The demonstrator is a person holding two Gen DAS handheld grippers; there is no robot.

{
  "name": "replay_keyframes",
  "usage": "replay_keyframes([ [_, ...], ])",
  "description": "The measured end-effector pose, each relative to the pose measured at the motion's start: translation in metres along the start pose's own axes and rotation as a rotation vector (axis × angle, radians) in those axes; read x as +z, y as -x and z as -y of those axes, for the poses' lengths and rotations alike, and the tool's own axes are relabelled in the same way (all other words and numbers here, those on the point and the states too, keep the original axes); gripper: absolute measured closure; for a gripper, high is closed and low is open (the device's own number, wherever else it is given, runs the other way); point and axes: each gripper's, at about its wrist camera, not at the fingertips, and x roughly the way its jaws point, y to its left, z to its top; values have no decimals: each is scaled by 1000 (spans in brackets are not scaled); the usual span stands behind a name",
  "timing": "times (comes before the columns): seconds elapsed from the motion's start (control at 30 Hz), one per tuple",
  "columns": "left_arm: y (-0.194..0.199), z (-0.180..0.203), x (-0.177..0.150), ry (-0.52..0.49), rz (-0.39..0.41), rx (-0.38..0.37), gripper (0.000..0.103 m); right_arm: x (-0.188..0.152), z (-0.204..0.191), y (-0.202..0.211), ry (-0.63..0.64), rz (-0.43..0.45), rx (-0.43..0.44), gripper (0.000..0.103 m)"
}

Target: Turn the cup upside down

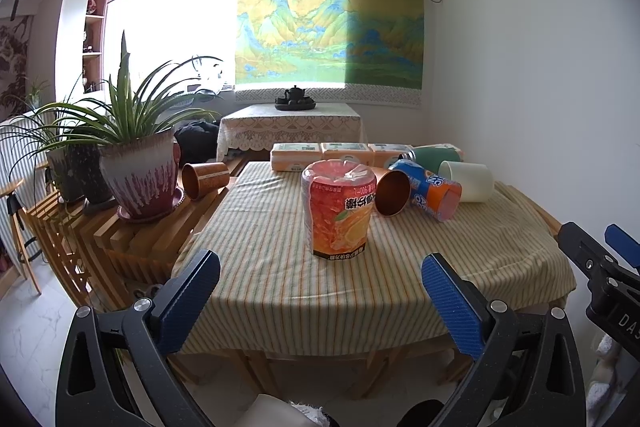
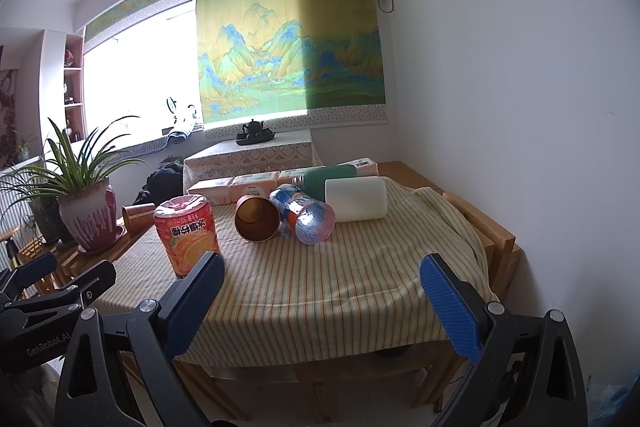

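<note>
An orange-red printed cup (image 1: 339, 211) stands upside down on the striped tablecloth (image 1: 280, 267); it also shows in the right wrist view (image 2: 187, 233). Behind it lie a copper cup (image 1: 393, 193) (image 2: 256, 218), a blue-orange printed cup (image 1: 430, 191) (image 2: 305, 213), a white cup (image 1: 467, 181) (image 2: 356, 203) and a green cup (image 1: 434, 153) (image 2: 326, 179), all on their sides. My left gripper (image 1: 320, 293) is open and empty, just short of the upside-down cup. My right gripper (image 2: 322, 303) is open and empty over the table's near edge.
Tissue packs (image 1: 322, 155) line the table's back edge. A wooden rack (image 1: 132, 239) at the left holds potted plants (image 1: 140, 179) and another copper cup (image 1: 205, 179). A white wall is close on the right. A small table with a teapot (image 1: 295, 97) stands behind.
</note>
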Motion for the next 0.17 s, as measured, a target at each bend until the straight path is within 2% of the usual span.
replay_keyframes([
  [0.17, 0, 0, -1, -2, 1, -3, 1, -1, 0, -2, 0, -4, 1, 6],
])
